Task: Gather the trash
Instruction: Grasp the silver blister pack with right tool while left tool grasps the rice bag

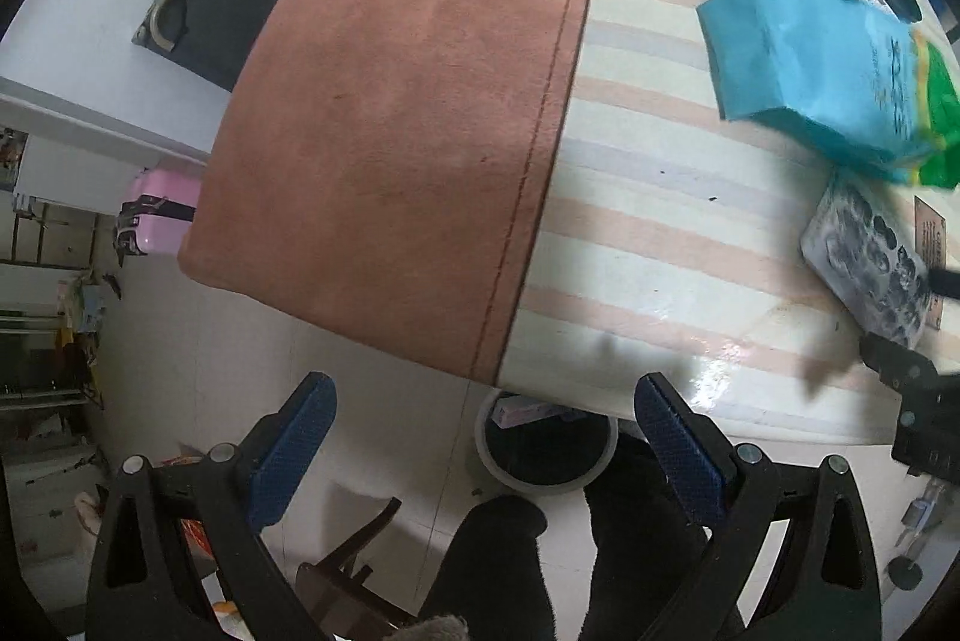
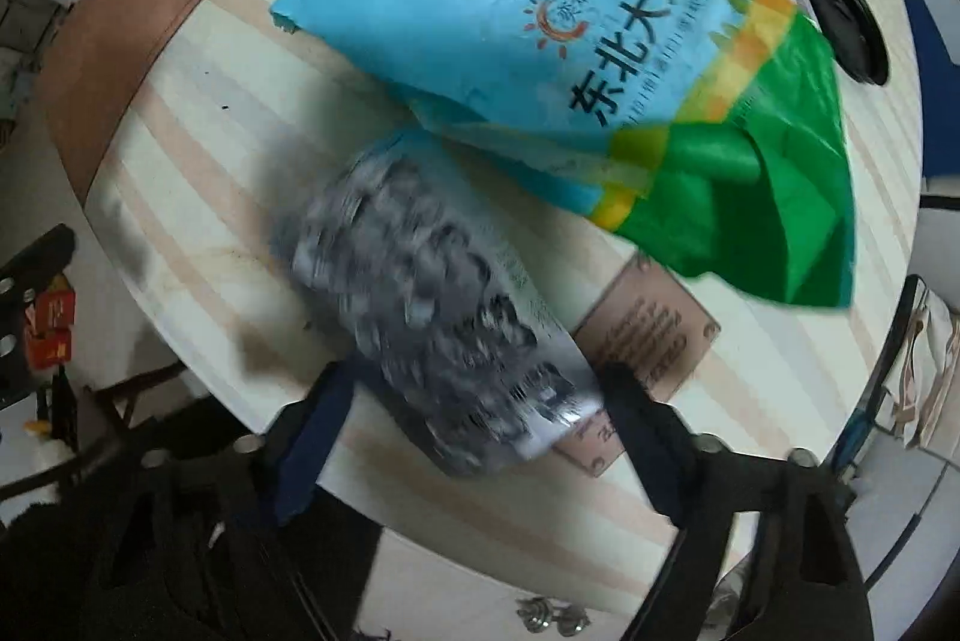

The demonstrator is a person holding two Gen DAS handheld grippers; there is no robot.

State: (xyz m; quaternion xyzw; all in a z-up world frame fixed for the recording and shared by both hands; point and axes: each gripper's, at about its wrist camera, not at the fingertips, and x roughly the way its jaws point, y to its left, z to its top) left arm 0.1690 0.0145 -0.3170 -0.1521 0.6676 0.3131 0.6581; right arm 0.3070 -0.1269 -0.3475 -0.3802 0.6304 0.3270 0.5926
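Grey, blurred packet (image 2: pixel 444 335) low in the right-wrist frame between the spread fingers of the right gripper (image 2: pixel 480 437), contact unclear, blue-green rice bag (image 2: pixel 540 41) above; left gripper (image 1: pixel 486 437) released over white bin (image 1: pixel 546 446).

The left gripper (image 1: pixel 486 437) has black plastic arms shaped like long triangles with cut-out openings, joined by round silver pivot bolts. Its two fingers (image 1: pixel 294 452) carry dark blue pads with a fine cross-hatched grip texture. The right gripper (image 2: pixel 474 437) is built alike, black with silver bolts and dark blue pads (image 2: pixel 312 452), though motion blurs it.
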